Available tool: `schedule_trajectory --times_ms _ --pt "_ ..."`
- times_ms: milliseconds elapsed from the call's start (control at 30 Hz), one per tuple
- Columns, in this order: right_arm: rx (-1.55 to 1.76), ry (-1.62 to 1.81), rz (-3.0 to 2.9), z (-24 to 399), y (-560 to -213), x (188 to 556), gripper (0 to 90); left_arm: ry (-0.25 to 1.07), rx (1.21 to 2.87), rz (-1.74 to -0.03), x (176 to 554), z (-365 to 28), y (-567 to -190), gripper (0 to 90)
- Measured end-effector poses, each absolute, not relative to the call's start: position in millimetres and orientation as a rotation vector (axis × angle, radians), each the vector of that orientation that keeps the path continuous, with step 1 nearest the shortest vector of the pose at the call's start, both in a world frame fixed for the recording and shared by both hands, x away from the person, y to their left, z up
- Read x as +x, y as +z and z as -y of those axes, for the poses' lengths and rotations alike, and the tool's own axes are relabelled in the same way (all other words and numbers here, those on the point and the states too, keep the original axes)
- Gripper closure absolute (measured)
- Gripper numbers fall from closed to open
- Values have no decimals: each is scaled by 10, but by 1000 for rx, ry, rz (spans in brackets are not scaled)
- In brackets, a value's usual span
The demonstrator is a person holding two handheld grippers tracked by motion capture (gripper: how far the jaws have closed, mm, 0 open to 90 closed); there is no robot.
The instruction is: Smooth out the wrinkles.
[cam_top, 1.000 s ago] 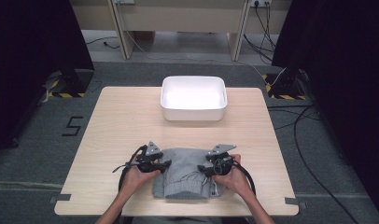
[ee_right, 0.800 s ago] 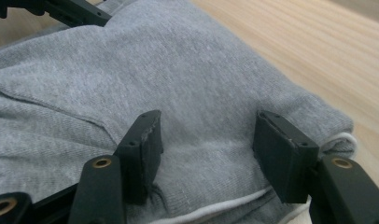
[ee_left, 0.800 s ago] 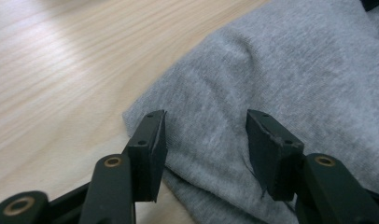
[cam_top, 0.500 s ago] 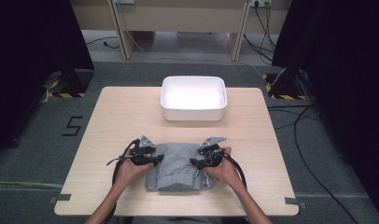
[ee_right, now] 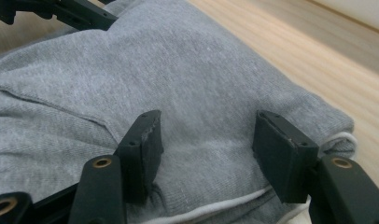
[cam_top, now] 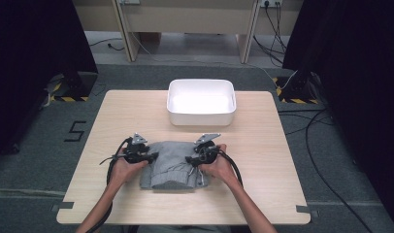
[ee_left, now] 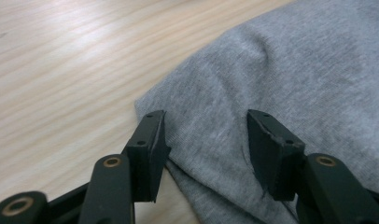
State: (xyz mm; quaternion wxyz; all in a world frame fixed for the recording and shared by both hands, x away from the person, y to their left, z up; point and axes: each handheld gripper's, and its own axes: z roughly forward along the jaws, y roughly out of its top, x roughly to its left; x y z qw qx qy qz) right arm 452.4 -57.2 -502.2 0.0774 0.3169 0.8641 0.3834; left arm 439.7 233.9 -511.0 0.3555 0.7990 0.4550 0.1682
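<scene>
Folded grey garment (cam_top: 172, 165) flat on the tabletop (cam_top: 263, 160), near edge, white tub (cam_top: 201, 102) well beyond. Left tool (ee_left: 204, 137) over its left edge, right tool (ee_right: 206, 154) over its right; both wide open, holding nothing.

Bare tabletop (cam_top: 263, 160) to left, right and near edge — open for passage. Ahead, white bin (cam_top: 201, 102) blocking the far centre, with a clear strip before it. Folded grey garment (cam_top: 172, 162) bulking between left tool (cam_top: 151, 157) and right tool (cam_top: 189, 160) — both spread open over cloth.
</scene>
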Motion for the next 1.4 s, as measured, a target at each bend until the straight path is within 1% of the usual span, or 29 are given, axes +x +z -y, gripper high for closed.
schedule_trajectory --times_ms 333,667,800,900,1033,1133,1267,1333,1400 --pt "898 1146 -2618 256 -5022 4762 427 465 2033 -1243 4495 -2619 -5114 477" --pt "846 1145 -2613 54 -5028 4863 425 473 2002 -1304 4564 -2809 -5120 468" --pt "829 1122 -2610 -13 -4939 4864 391 516 2029 -1317 4553 -2846 -5094 469" --pt "793 1127 -2606 -13 -4848 4813 387 517 2013 -1330 4523 -2850 -5050 464" --pt "775 1136 -2609 26 -4756 4719 383 549 1969 -1311 4405 -2761 -4913 410" --pt "750 1156 -2620 59 -4726 4625 384 488 1942 -1253 4253 -2600 -4836 395" --pt "697 1088 -2661 69 -4804 4538 384 452 1987 -1203 4080 -2409 -4914 390" --pt "719 1085 -2671 95 -4870 4541 386 483 2012 -1202 4044 -2390 -4980 396" --pt "755 1091 -2675 131 -4936 4558 386 471 2010 -1216 4039 -2420 -5030 401"
